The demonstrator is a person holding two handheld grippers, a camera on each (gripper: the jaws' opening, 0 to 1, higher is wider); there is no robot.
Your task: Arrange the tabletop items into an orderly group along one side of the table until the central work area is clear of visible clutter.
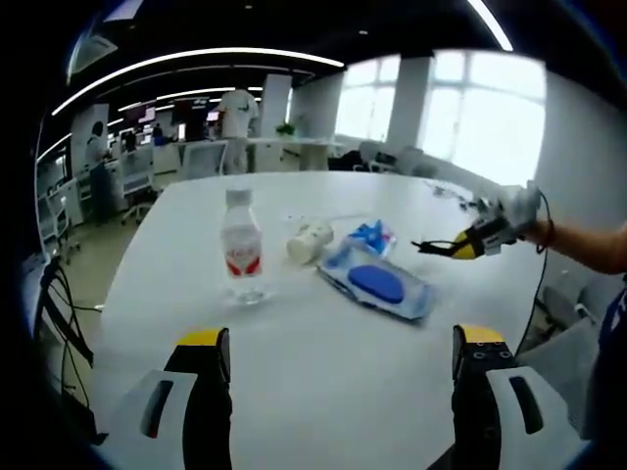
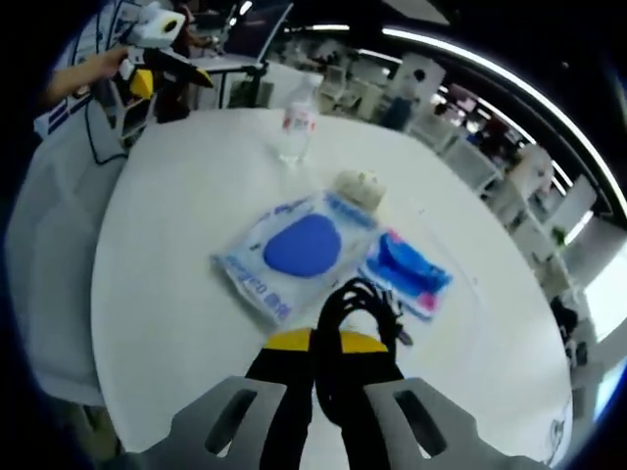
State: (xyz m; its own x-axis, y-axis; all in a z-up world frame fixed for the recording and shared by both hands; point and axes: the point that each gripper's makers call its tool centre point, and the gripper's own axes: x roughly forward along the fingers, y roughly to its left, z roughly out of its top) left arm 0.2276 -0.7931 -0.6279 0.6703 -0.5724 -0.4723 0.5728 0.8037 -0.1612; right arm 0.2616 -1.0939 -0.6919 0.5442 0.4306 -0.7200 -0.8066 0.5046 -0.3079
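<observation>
A: Going from the left of the left gripper view, what lies on the white surface (image 1: 323, 382)?

B: A water bottle (image 1: 241, 247) stands upright. Just right of it a paper cup (image 1: 310, 241) lies tipped on its side, then a small blue-and-pink packet (image 1: 373, 235), and nearer the camera a clear bag with a blue pad inside (image 1: 377, 284). All four sit close together near the middle of the surface.

A: And the left tongs (image 1: 333, 377)?

B: Their jaws stand wide apart over bare surface, holding nothing, short of the bottle.

A: What is at the far right of that view?

B: The right tongs (image 1: 470, 241) reach in from that side, above the surface past the bag, with a black cable bundle (image 1: 428, 246) at their tip. In the right gripper view the jaws of the right tongs (image 2: 325, 377) are clamped on that cable bundle (image 2: 355, 323), its loops bunched just ahead of the jaws and hanging over the bag with the blue pad (image 2: 299, 250).

A: So which step is this?

B: Likely the carrying of the cable to whichever side is chosen; the central cluster looks untouched. Next, the cable wants setting down near an edge, clear of the packet (image 2: 407, 269), and the open left tongs could then close on the bottle (image 2: 296, 132), gripping low to keep it upright.
</observation>
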